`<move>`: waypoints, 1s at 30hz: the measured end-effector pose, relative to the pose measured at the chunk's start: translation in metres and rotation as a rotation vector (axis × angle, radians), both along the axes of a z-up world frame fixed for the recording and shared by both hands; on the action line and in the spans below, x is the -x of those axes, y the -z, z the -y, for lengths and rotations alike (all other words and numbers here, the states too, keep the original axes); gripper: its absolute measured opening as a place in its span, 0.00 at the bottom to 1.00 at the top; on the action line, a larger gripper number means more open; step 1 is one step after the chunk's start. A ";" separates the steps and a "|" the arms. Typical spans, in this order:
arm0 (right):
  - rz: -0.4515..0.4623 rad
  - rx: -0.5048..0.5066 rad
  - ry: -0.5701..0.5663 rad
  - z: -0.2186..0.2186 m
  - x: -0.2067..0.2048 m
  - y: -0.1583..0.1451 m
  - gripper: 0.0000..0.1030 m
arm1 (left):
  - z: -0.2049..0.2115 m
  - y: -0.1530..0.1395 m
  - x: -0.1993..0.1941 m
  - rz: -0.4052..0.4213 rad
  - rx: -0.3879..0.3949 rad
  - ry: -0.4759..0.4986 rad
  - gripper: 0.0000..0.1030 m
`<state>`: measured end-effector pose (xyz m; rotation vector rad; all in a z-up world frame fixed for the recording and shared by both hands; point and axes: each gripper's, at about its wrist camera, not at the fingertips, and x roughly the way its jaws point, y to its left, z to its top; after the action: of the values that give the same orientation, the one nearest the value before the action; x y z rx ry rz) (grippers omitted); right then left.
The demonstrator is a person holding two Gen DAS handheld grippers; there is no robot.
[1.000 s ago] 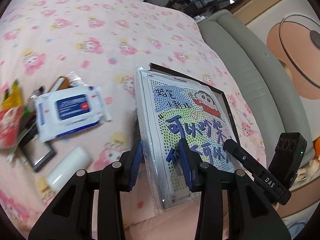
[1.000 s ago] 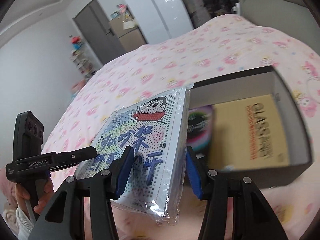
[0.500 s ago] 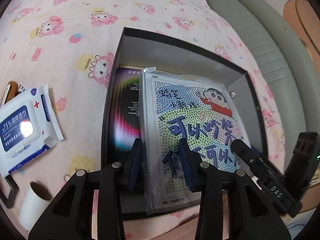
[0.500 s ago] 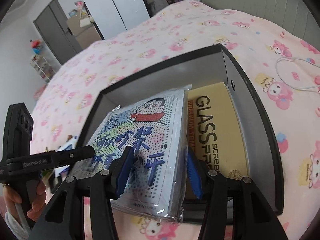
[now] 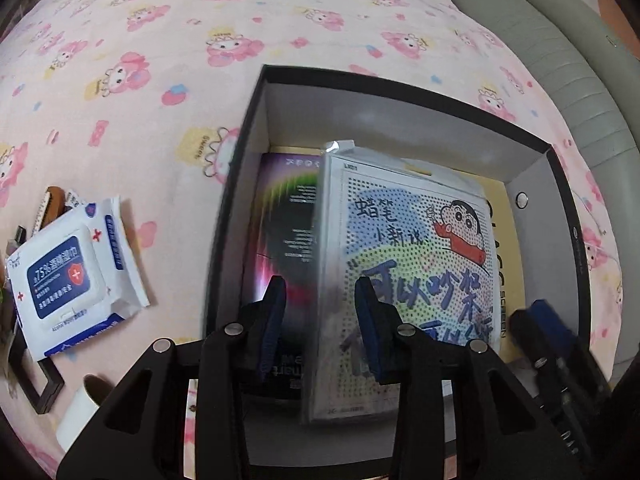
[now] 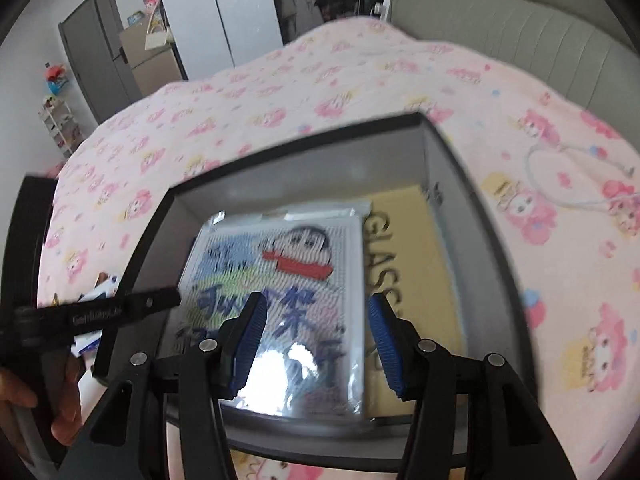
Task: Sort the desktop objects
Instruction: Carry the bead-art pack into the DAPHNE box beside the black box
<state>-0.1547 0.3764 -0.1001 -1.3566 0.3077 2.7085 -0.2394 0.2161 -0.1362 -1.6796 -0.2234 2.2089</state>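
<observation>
A cartoon bead-art pack (image 5: 412, 280) in clear wrap lies inside a black box (image 5: 392, 92) on the pink bed, on top of a dark booklet (image 5: 284, 240) and a yellow glass-protector box (image 6: 416, 248). My left gripper (image 5: 320, 320) is open, its jaws either side of the pack's left edge, just above it. My right gripper (image 6: 314, 340) is open over the pack (image 6: 288, 288), inside the box (image 6: 472, 184). The pack looks released.
A wet-wipes pack (image 5: 72, 272), a white tube (image 5: 80, 412), a small black frame (image 5: 36, 376) and other small items lie left of the box. A white cable (image 6: 568, 176) lies on the sheet to the right. A grey headboard (image 5: 580, 80) borders the bed.
Both grippers carried the pack from above the bed down into the box, then opened their jaws. The pack now rests flat on the items inside.
</observation>
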 end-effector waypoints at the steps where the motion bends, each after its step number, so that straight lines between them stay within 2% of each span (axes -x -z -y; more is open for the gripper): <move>1: 0.015 0.009 -0.005 0.001 0.002 0.003 0.48 | -0.003 0.000 0.000 0.008 0.002 0.010 0.38; 6: 0.014 0.001 -0.029 0.007 0.005 0.003 0.48 | -0.010 0.000 0.000 0.003 0.045 0.021 0.43; 9: 0.020 -0.016 -0.033 0.010 0.006 0.004 0.48 | -0.011 0.000 0.000 0.016 -0.004 0.026 0.44; 11: 0.018 -0.026 -0.031 0.011 0.005 0.004 0.48 | -0.017 0.002 0.000 0.052 -0.049 0.035 0.45; 16: 0.026 -0.040 -0.035 0.014 0.005 0.005 0.48 | -0.040 0.004 -0.003 0.064 -0.070 0.077 0.45; 20: 0.046 -0.030 -0.057 0.014 0.009 0.008 0.48 | -0.060 0.007 0.002 0.108 -0.158 0.129 0.45; 23: 0.073 -0.001 -0.069 0.010 0.011 0.010 0.48 | -0.073 0.020 0.009 0.216 -0.281 0.162 0.45; 24: 0.081 0.001 -0.069 0.009 0.012 0.012 0.48 | -0.075 0.024 0.010 0.242 -0.299 0.160 0.45; 30: 0.083 -0.045 -0.070 0.013 0.010 0.015 0.48 | -0.058 0.007 -0.003 0.116 -0.258 0.152 0.45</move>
<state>-0.1643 0.3631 -0.1155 -1.4897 0.1947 2.6876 -0.2366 0.2739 -0.1433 -1.6249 -0.3802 1.8864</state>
